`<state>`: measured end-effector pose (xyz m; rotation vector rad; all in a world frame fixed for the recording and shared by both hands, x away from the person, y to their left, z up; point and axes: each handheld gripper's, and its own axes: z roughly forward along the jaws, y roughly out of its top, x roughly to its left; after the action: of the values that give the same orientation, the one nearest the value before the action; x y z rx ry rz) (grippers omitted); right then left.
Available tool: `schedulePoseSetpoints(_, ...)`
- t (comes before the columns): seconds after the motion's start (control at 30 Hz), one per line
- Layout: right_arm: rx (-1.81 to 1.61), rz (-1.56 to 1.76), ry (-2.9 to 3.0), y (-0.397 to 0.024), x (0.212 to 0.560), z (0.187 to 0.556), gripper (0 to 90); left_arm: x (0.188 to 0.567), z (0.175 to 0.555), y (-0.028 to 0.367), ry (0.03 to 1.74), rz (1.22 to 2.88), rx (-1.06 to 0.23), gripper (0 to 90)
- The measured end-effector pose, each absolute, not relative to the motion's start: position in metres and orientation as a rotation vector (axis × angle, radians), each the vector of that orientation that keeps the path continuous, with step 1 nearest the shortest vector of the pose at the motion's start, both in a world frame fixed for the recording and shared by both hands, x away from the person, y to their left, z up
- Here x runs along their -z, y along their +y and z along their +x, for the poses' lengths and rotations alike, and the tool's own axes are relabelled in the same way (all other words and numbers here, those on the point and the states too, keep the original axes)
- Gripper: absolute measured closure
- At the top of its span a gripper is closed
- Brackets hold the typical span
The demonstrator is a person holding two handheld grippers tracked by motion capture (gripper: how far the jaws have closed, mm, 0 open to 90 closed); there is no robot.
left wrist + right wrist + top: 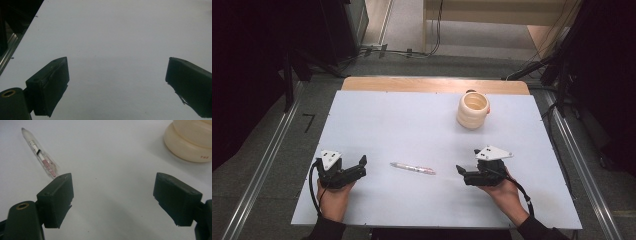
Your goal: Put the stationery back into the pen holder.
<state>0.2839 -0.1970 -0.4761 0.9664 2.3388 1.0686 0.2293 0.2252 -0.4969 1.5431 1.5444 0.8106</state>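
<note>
A clear pen (413,168) with pink markings lies flat on the white table top (412,125), between my two grippers. A cream ribbed cup (472,110) stands upright at the back right. My left gripper (354,165) rests near the front left, open, its jaws wide apart over bare table (117,67). My right gripper (467,170) sits right of the pen, open with nothing between its jaws. In the right gripper view (113,195) the pen (40,155) lies just beyond the left jaw and the cup (192,142) stands at the upper right.
The table's wooden far edge (434,84) shows behind the white top. Metal rails (262,170) run along both sides on the floor. Cables (402,52) lie on the floor beyond the table. A hand (334,200) holds each gripper at the front edge.
</note>
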Motion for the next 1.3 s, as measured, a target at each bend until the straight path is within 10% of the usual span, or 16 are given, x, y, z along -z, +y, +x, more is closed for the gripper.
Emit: schedulePoseSetpoints(1.3,-1.112,0.87,2.46,-0.137,0.486,0.292,18.5,0.497,0.229,0.226,1.547,1.539,-0.808,5.8)
